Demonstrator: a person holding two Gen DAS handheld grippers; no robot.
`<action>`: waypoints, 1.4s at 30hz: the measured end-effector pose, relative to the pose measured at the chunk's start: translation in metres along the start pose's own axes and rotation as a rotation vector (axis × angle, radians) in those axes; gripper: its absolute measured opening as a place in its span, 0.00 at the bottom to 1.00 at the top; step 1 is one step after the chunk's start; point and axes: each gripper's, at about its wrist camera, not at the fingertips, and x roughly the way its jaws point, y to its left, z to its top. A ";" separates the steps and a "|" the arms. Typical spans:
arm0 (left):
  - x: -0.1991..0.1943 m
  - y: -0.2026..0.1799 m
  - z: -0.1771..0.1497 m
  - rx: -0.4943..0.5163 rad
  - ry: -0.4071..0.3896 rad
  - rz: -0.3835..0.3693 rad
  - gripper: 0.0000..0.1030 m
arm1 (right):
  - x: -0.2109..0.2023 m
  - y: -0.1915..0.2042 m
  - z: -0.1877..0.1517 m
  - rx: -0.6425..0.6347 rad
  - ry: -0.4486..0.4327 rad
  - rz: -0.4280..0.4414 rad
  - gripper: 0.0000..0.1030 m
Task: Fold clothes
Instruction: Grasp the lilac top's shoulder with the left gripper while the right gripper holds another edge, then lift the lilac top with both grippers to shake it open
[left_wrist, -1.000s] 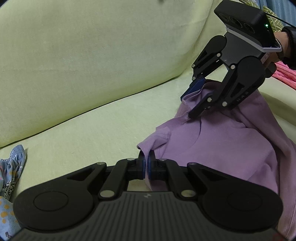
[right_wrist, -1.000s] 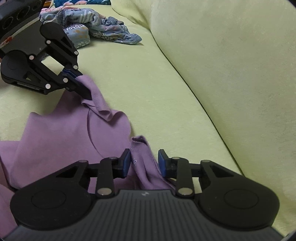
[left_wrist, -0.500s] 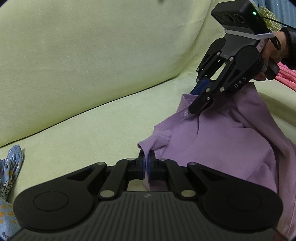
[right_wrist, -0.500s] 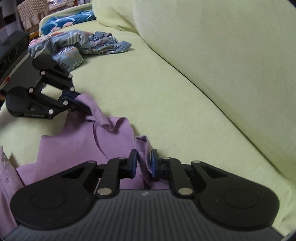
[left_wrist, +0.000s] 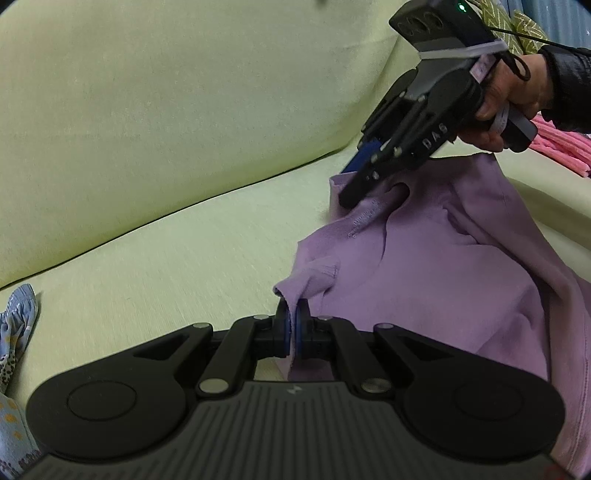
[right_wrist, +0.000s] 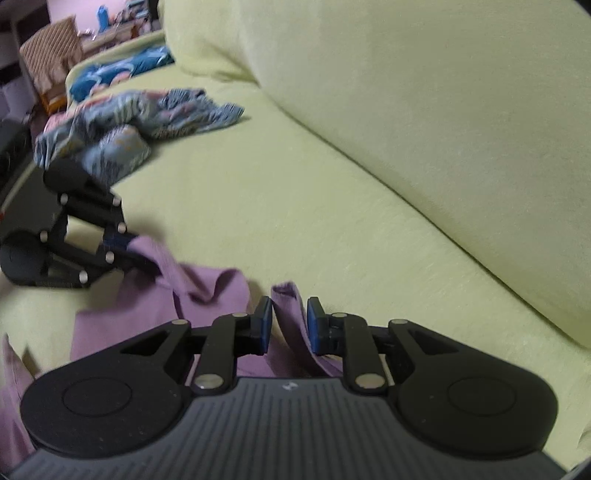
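A purple shirt (left_wrist: 443, 258) lies crumpled on a pale green sofa seat (left_wrist: 166, 266). My left gripper (left_wrist: 292, 325) is shut on a fold of the shirt's edge near the collar. It also shows at the left of the right wrist view (right_wrist: 144, 258), clamped on purple cloth. My right gripper (right_wrist: 289, 325) is open, its blue pads apart, with a strip of the purple shirt (right_wrist: 291, 317) standing loose between them. In the left wrist view the right gripper (left_wrist: 354, 177) points down onto the shirt's other shoulder.
The sofa backrest (right_wrist: 424, 110) rises behind the seat. A pile of blue patterned clothes (right_wrist: 140, 118) lies further along the seat; part of it shows in the left wrist view (left_wrist: 14, 332). Pink cloth (left_wrist: 561, 144) lies at the right edge.
My right gripper narrowed on the shirt's edge half a second ago and has now opened wider again. It has tilted lower over the shirt. The left gripper stays clamped.
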 end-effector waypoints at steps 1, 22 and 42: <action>0.000 0.000 0.000 -0.001 0.000 0.001 0.00 | 0.002 0.000 -0.001 -0.003 0.006 -0.007 0.16; -0.190 -0.024 0.096 -0.032 -0.356 0.241 0.00 | -0.290 0.095 -0.042 0.241 -0.745 -0.401 0.02; -0.469 -0.142 0.174 0.136 -0.762 0.339 0.00 | -0.542 0.285 -0.110 0.132 -1.230 -0.499 0.02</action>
